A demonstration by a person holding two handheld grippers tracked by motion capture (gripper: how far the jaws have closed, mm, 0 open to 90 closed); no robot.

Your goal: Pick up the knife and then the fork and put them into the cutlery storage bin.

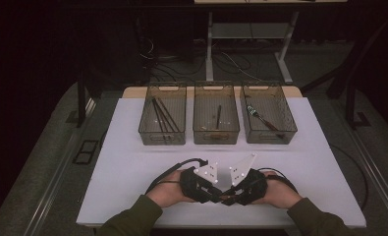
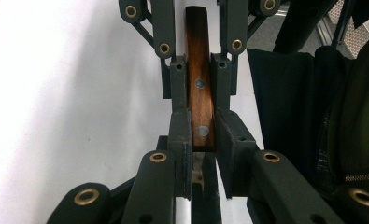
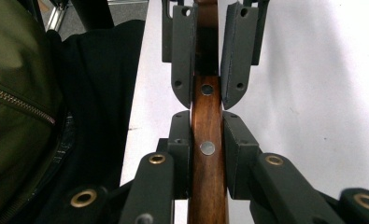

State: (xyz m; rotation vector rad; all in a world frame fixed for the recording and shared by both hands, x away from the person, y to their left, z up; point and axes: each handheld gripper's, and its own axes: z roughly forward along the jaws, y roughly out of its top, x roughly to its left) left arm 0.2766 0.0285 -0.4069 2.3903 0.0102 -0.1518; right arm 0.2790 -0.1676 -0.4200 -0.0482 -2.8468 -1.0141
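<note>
High view: at 6 o'clock on the desk [image 1: 132, 147], left gripper [image 1: 212, 195] and right gripper [image 1: 229, 196] both clench one wooden handle [image 2: 199, 88]; I judge sorting into the baskets [image 1: 216, 129] remains.

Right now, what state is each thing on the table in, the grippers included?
Left gripper: shut on wooden handle.
Right gripper: shut on wooden handle.
Wooden handle: held between both grippers.
Left basket: holds dark sticks.
Middle basket: holds one utensil.
Right basket: holds one utensil.
</note>
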